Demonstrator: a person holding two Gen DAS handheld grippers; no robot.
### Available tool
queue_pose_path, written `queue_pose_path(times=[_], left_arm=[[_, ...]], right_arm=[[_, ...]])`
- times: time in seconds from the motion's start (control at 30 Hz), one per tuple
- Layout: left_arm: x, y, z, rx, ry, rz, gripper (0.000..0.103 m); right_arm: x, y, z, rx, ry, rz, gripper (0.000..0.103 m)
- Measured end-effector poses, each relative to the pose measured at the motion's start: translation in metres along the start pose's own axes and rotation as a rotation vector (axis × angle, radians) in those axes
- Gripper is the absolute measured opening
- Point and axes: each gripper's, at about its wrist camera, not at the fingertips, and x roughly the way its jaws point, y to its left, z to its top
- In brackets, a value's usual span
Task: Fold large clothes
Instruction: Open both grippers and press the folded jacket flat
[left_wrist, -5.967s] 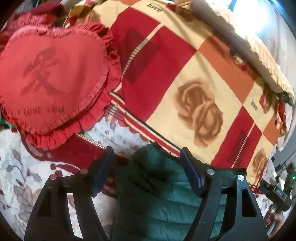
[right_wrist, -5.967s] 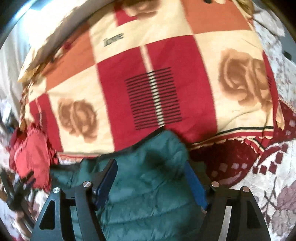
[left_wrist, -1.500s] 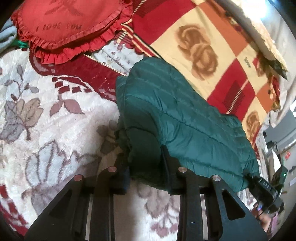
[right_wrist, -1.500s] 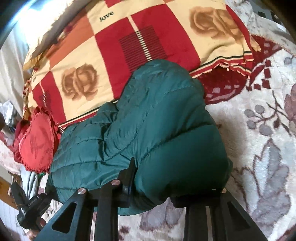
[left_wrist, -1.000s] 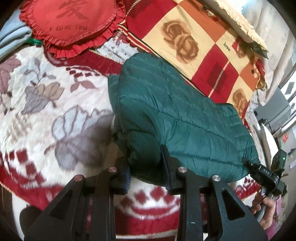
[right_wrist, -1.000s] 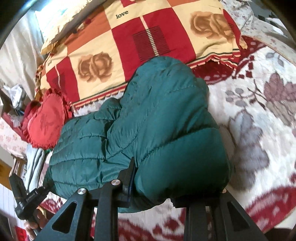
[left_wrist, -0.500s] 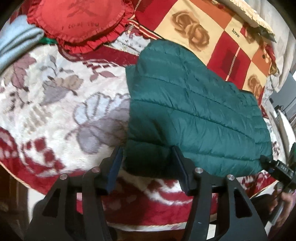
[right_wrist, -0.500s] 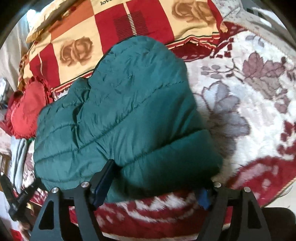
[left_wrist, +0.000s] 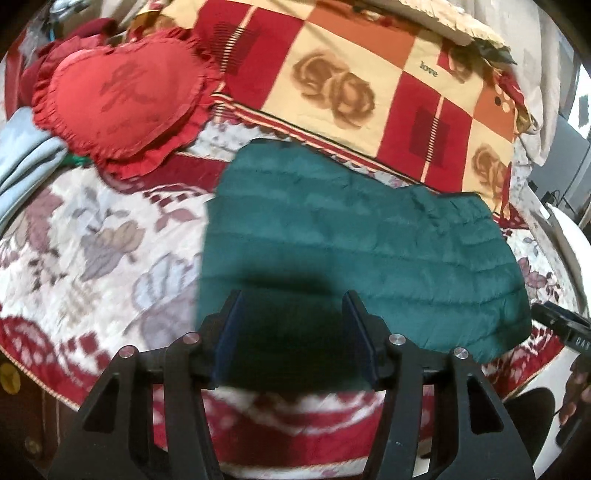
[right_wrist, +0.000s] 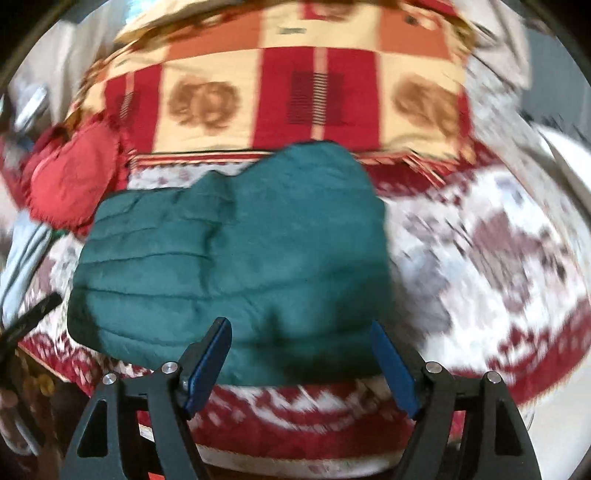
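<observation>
Now we note both left gripper (left_wrist: 291, 332) and right gripper (right_wrist: 301, 363) released, jaws spread above folded green jacket (left_wrist: 354, 243) on bedspread (left_wrist: 92, 258).

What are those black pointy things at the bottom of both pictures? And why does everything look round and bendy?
Those black things are claws. A person holds one in each hand, like big tongs, and each claw carries a little camera looking out along its two fingers. The lens bends everything round so it can see very wide.

One picture comes from the left claw, the other from the right claw. Both look down at a bed with a flowery red and white blanket. On it lies a puffy green jacket, already folded over. Behind it sit a red heart pillow and a checked quilt with roses.

Both claws are open, so neither one is squeezing the jacket. It just rests on the bed.
</observation>
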Motion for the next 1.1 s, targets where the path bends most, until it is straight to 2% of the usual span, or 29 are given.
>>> queue_pose_path(times=[0.1, 0.27, 0.3, 0.4, 0.6, 0.73, 0.93, 1.1], left_arm=[[0.023, -0.016, 0.011, -0.007, 0.011, 0.005, 0.055], [0.066, -0.029, 0.026, 0.000, 0.036, 0.081, 0.055], [0.073, -0.030, 0.027, 0.009, 0.035, 0.097, 0.055], [0.087, -0.032, 0.029, 0.045, 0.039, 0.130, 0.067], [0.103, -0.033, 0.027, 0.076, 0.048, 0.144, 0.071], [0.102, -0.035, 0.028, 0.071, 0.044, 0.153, 0.071], [0.085, -0.036, 0.024, 0.053, 0.019, 0.156, 0.071], [0.061, -0.040, 0.015, 0.032, -0.018, 0.140, 0.071]], right_arm=[[0.024, 0.030, 0.024, -0.045, -0.016, 0.069, 0.075], [0.073, 0.074, 0.056, -0.114, -0.023, 0.095, 0.075], [0.081, 0.078, 0.059, -0.125, -0.018, 0.084, 0.075], [0.112, 0.086, 0.062, -0.145, 0.021, 0.045, 0.075], [0.139, 0.076, 0.054, -0.115, 0.025, 0.054, 0.077], [0.137, 0.075, 0.053, -0.112, 0.026, 0.064, 0.077], [0.092, 0.064, 0.046, -0.050, -0.023, 0.103, 0.077], [0.048, 0.066, 0.026, -0.082, -0.105, 0.024, 0.078]])
